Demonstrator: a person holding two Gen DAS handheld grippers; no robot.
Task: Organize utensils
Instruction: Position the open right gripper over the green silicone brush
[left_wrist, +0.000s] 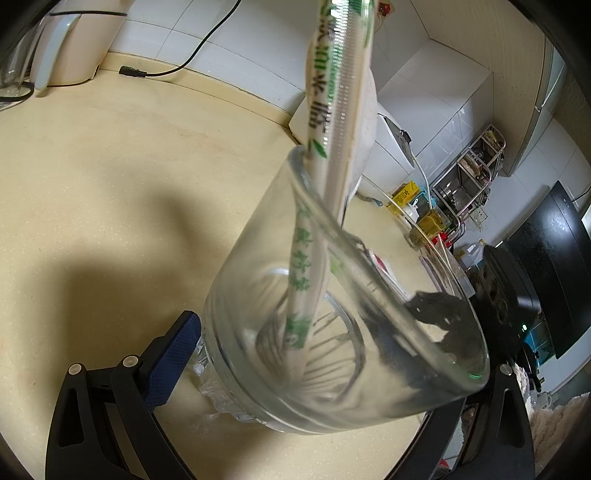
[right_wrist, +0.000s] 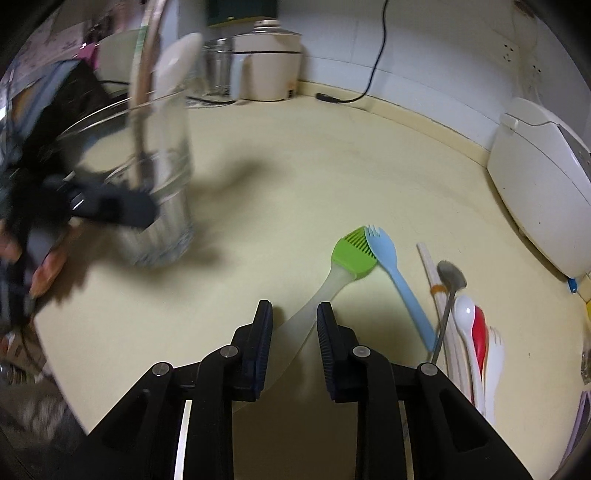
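Note:
My left gripper (left_wrist: 317, 373) is shut on a clear glass cup (left_wrist: 332, 332) and holds it tilted over the cream counter. A wrapped pair of chopsticks (left_wrist: 332, 122) with green print and a white spoon stand in the cup. The cup also shows, blurred, in the right wrist view (right_wrist: 162, 173), held by the left gripper (right_wrist: 122, 206). My right gripper (right_wrist: 294, 314) is open, its fingers either side of the translucent handle of a green silicone brush (right_wrist: 352, 254) lying on the counter. Beside the brush lie a blue spork (right_wrist: 399, 280), a metal spoon (right_wrist: 450, 280), chopsticks (right_wrist: 430, 269) and white and red spoons (right_wrist: 472, 332).
A white rice cooker (right_wrist: 543, 177) stands at the right. A white appliance (right_wrist: 266, 62) and a black power cord (right_wrist: 354, 98) are at the back wall. A metal rack (left_wrist: 469, 177) and a black stove area (left_wrist: 546, 277) lie to the right in the left wrist view.

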